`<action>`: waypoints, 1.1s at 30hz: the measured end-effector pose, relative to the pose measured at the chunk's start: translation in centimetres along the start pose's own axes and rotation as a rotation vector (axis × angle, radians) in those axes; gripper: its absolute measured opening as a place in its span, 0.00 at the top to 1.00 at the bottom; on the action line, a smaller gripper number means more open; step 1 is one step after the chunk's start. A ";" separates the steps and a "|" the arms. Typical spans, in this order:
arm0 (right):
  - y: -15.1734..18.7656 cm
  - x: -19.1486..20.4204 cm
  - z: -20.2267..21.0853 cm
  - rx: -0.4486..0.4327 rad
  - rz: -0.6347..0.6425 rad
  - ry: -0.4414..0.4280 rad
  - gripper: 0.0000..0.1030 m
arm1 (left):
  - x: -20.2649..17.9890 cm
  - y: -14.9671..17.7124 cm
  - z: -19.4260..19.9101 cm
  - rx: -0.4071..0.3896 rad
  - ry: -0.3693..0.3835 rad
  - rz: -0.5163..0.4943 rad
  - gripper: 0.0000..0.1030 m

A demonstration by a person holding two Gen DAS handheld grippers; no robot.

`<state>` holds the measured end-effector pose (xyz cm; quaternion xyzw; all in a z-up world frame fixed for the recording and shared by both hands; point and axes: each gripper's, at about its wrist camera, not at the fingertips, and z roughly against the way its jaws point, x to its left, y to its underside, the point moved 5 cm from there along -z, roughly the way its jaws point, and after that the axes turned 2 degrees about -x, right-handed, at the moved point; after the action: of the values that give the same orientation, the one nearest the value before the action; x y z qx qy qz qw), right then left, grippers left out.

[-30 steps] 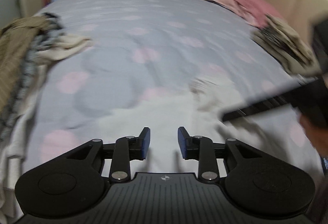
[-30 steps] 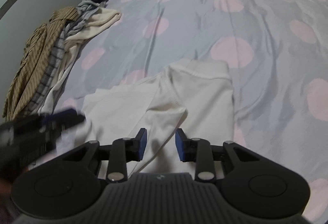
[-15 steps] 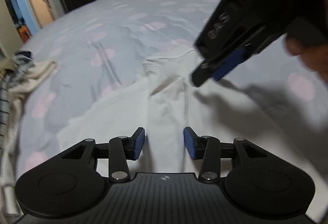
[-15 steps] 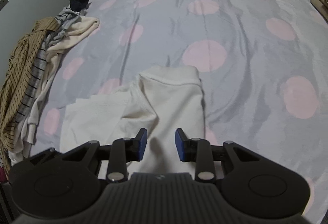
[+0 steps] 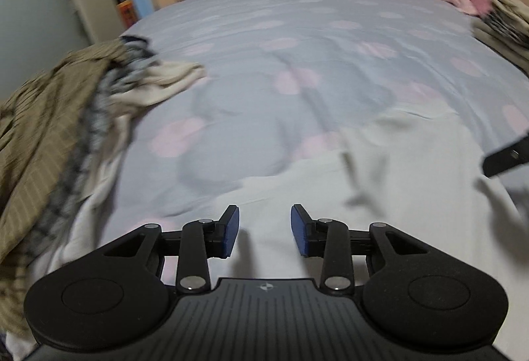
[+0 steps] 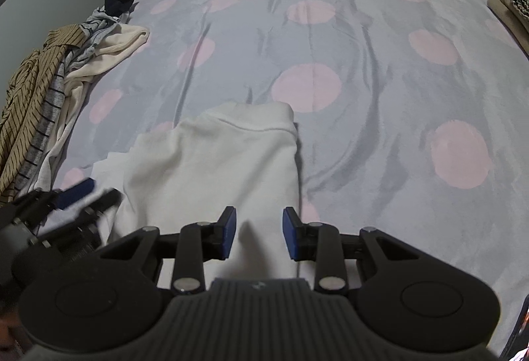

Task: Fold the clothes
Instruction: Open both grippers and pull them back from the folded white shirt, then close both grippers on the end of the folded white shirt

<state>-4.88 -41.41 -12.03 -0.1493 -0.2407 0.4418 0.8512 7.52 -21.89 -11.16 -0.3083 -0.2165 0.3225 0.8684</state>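
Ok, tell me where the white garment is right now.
In the right wrist view the white garment lies flat on the polka-dot bedspread, directly ahead of the open right gripper, with the heap of unfolded clothes to its left.

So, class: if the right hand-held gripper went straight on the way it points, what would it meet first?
Most likely the white garment: it lies flat on the bedsheet, right ahead of the open right hand-held gripper. Depth is hard to judge.
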 end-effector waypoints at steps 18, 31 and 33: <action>3.2 0.2 0.7 0.055 0.015 -0.003 0.54 | 3.3 6.1 5.7 0.175 0.283 0.336 0.46; 9.7 -0.1 2.4 0.151 0.046 -0.028 0.51 | 2.0 11.9 9.2 0.329 0.331 0.403 0.45; 10.9 -0.2 2.7 0.178 0.034 -0.038 0.51 | 1.8 12.8 9.3 0.366 0.326 0.402 0.45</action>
<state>-13.89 -35.32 -14.94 -0.0689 -0.2140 0.4786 0.8488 -2.07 -9.28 -12.85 -0.2313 0.0526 0.4677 0.8515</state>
